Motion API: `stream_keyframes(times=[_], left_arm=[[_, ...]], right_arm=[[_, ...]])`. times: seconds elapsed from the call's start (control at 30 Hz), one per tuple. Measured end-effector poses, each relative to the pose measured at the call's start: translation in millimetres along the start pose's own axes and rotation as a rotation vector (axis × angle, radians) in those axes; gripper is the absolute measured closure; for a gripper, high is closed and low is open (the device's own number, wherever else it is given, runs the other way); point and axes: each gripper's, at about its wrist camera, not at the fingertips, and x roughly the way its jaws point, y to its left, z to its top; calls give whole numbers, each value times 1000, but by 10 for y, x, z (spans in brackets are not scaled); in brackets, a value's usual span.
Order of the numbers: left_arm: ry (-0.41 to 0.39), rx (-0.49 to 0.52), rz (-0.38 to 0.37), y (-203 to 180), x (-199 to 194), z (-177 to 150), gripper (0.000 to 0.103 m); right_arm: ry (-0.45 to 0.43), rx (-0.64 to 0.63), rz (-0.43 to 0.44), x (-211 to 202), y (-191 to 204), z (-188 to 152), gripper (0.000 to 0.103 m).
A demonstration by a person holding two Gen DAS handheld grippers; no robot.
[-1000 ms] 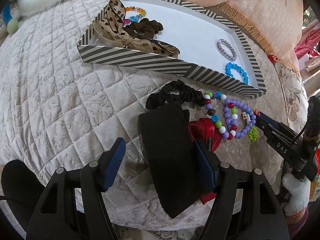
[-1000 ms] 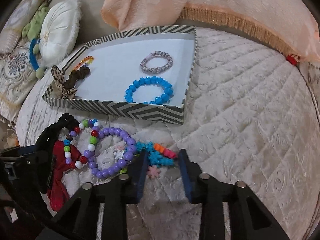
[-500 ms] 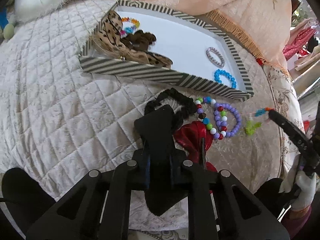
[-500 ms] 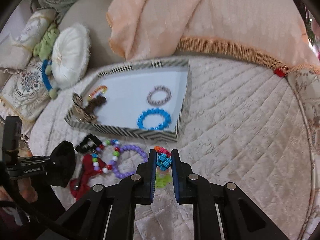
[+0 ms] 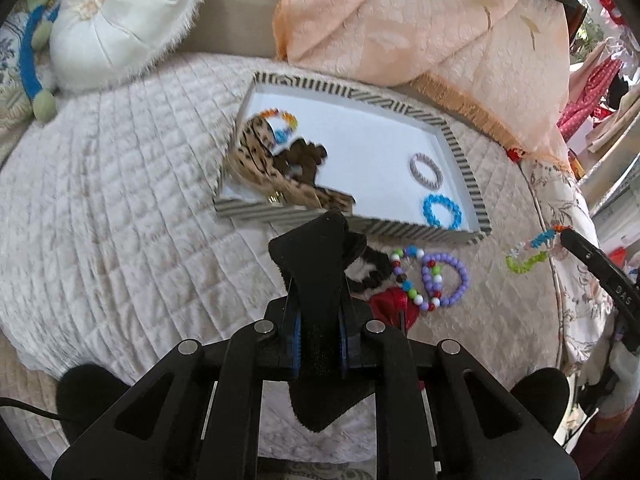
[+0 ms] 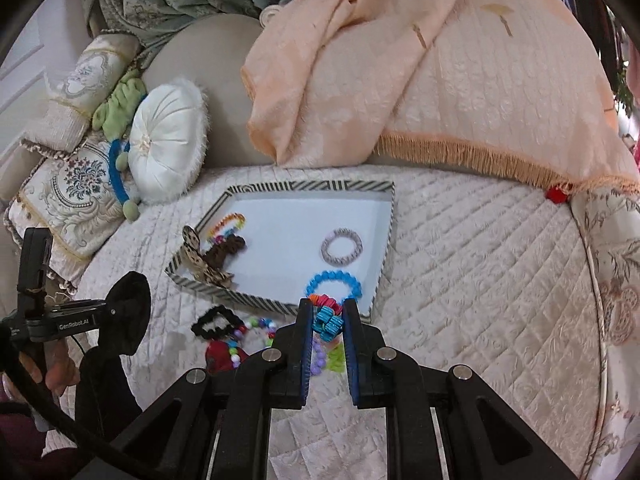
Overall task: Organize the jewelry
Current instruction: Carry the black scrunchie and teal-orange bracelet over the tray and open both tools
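Observation:
My left gripper is shut on a black felt bow and holds it above the quilt, in front of the striped tray. My right gripper is shut on a colourful snowflake bracelet, lifted near the tray's near edge; the bracelet dangles in the left wrist view. On the quilt lie a black scrunchie, a red bow, a multicolour bead bracelet and a purple bead bracelet. In the tray lie a leopard bow, a brown scrunchie, a blue bracelet and a silver bracelet.
A round white cushion and patterned pillows lie left of the tray. A peach fringed blanket is draped behind it. The quilted bed surface spreads to the right, with its edge beyond.
My left gripper closed on the black bow and lifted it. My right gripper closed on the snowflake bracelet and raised it off the quilt. Both have pulled up and back.

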Motion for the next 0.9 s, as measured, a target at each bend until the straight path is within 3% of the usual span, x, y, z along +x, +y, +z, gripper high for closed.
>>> stream_keyframes(times=[0.47,0.9], left_arm=[[-87,69,124,-36,-5,446,91],[-94,75,166,-53,346,978,91]], right_arm=[[6,-40,9,229,162,341,89],[54,-74,24,763,258,688,89]])
